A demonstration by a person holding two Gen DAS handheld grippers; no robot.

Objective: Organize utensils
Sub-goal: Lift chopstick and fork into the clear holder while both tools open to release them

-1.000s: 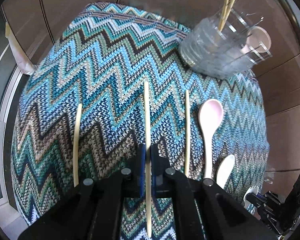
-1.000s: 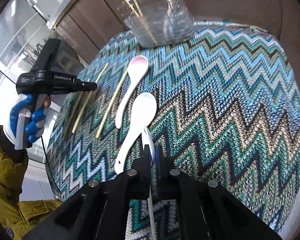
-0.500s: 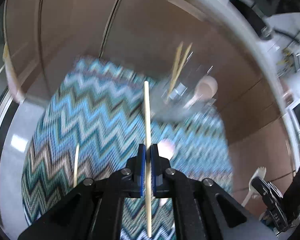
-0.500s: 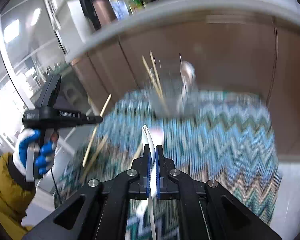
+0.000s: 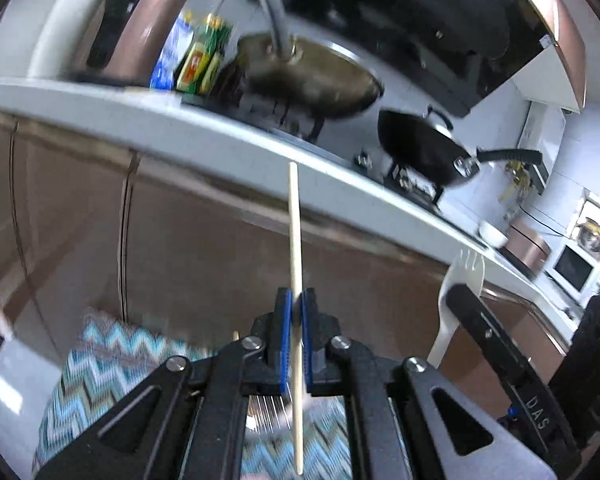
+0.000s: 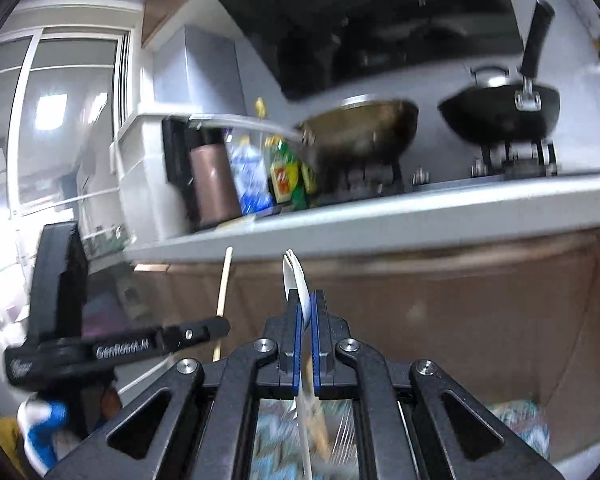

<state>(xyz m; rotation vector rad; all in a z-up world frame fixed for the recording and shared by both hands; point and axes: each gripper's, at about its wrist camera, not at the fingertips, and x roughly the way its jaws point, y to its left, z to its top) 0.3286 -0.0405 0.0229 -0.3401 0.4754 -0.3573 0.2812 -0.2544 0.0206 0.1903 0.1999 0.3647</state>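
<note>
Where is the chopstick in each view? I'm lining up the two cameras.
Left wrist: the chopstick stands upright at centre, clamped in the left gripper, its tip against the counter edge.
Right wrist: at left of centre, it rises above the black left gripper.
Shared landmark: the black wok, at right in the left view and upper right in the right view.

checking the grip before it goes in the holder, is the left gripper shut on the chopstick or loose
Shut on it: the left gripper's blue pads press both sides of the chopstick, which stands upright above them.
</note>
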